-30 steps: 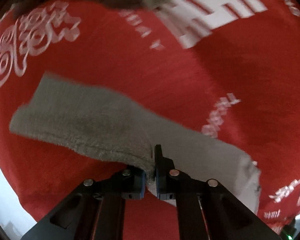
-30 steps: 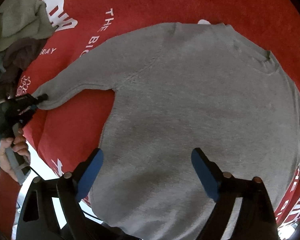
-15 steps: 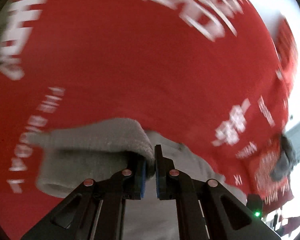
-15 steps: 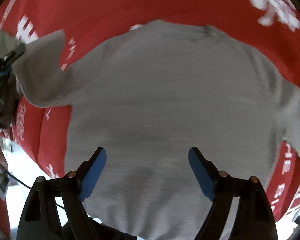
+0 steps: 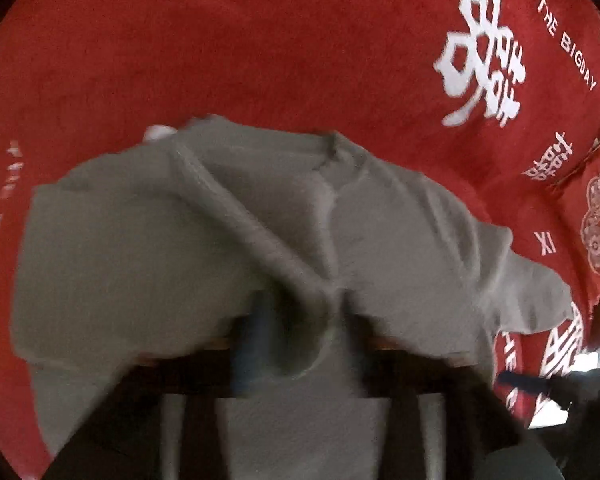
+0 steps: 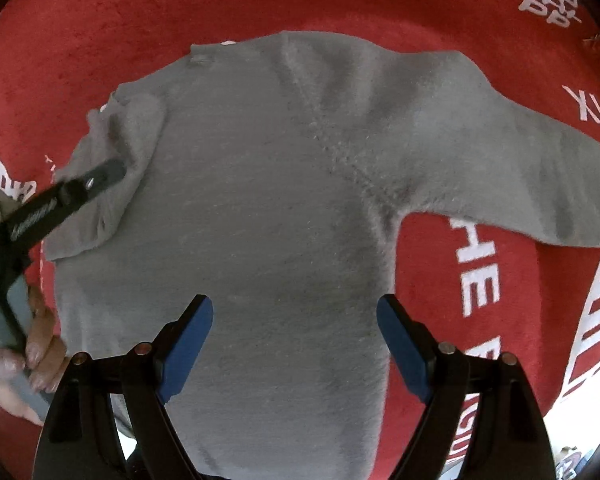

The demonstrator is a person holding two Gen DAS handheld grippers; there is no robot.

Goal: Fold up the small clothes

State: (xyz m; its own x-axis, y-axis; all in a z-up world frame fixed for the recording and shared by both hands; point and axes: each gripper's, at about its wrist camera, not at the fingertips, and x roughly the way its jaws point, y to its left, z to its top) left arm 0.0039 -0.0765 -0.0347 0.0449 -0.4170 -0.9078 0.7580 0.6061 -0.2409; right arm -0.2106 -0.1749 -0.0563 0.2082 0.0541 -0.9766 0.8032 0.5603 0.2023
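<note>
A small grey sweater [image 6: 284, 200] lies flat on a red printed cloth [image 6: 80, 40]. Its left sleeve [image 6: 112, 168] is folded in over the body. My left gripper [image 6: 112, 170] rests at that sleeve's cuff; in the left wrist view the sleeve [image 5: 180, 256] drapes over the blurred fingers and hides them, so I cannot tell their state. The other sleeve [image 6: 540, 184] lies spread to the right. My right gripper [image 6: 296, 328] is open and empty, hovering over the lower body of the sweater [image 5: 400, 248].
The red cloth [image 5: 300, 60] carries white characters and lettering [image 5: 480, 56]. Its edge and a bright floor show at the lower right [image 6: 572, 424]. A hand in a red sleeve [image 6: 24, 364] holds the left gripper's handle.
My left gripper carried the sleeve cuff from out at the left in over the sweater's body. My right gripper stayed open and drifted slightly over the sweater's lower part.
</note>
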